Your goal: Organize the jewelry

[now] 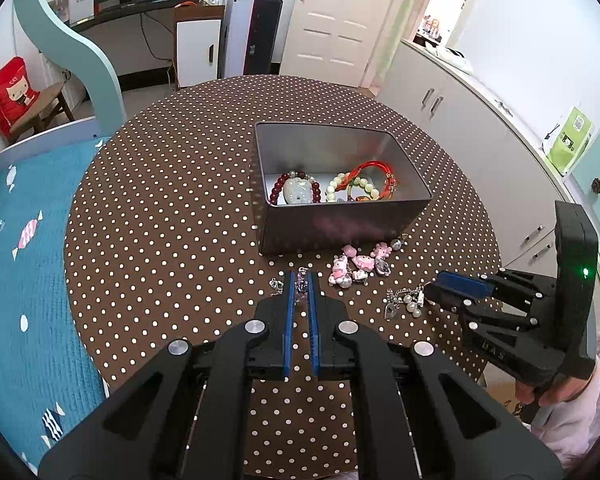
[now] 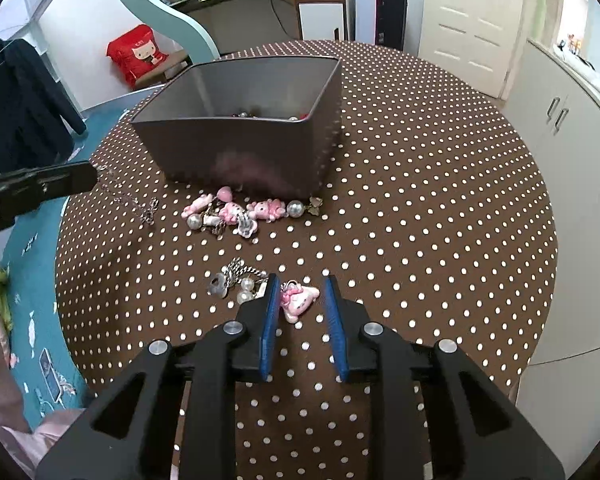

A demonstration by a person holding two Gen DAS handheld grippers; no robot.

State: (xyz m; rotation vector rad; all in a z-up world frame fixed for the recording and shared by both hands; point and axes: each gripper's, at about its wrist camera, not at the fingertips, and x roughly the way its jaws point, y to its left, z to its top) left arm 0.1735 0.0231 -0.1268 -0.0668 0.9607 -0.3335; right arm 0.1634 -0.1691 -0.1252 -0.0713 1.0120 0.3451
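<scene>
The left gripper is pinching a thin chain while the right gripper, spread wide, is straddling a pink charm; closing and lifting it to the tin should follow.

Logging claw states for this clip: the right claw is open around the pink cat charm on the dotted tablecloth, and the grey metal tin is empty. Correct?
Not quite. The left wrist view shows the grey metal tin already holds bead bracelets. The rest stands: the right claw is open around the pink cat charm on the dotted tablecloth.
</scene>
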